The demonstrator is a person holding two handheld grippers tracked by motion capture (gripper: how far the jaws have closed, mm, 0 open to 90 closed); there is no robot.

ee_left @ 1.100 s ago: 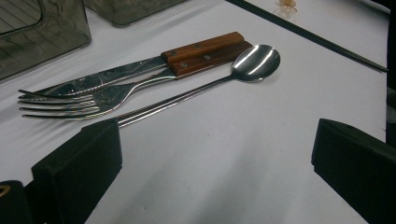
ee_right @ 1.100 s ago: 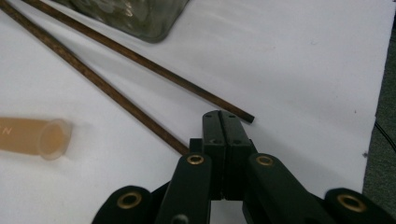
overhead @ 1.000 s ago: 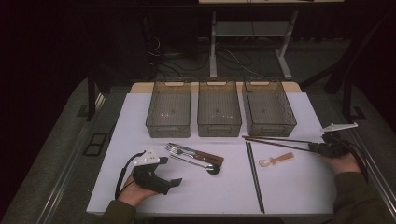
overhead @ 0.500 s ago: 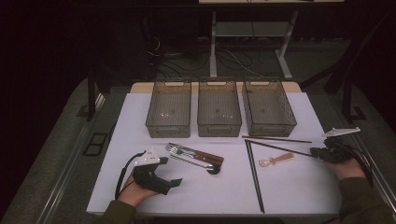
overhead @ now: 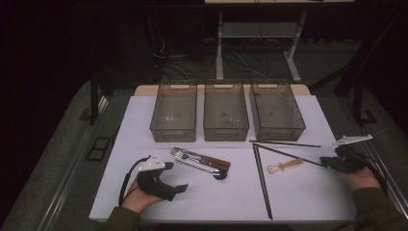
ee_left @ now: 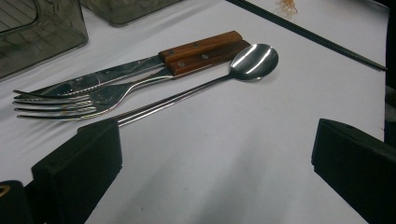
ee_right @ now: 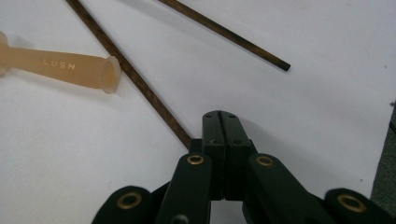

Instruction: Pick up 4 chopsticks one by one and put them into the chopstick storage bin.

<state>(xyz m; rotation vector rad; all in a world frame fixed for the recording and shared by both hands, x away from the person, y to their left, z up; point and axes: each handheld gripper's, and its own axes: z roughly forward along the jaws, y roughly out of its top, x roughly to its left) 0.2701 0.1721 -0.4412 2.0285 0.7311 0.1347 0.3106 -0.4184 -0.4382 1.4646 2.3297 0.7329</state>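
Bins [overhead: 225, 111] come to 3, grey and see-through, side by side along the far part of the white table [overhead: 211, 202]. Cutlery in front of the left 2 counts 1 knife [ee_left: 140, 65] with a wooden handle, 1 fork [ee_left: 70, 100] and 1 spoon [ee_left: 254, 60], all lying touching. Thin dark sticks [overhead: 262, 180] number 3, spread right of centre, with 1 small tan-handled tool [overhead: 285, 166] among them. Left gripper [overhead: 161, 183] rests near the front edge, jaws wide apart, just short of the spoon's handle end. Right gripper [overhead: 344, 161] sits near the right edge, jaws pressed together beside 1 stick's tip [ee_right: 180, 133]; whether it pinches that stick, I cannot tell. Bare table lies open along the front middle.
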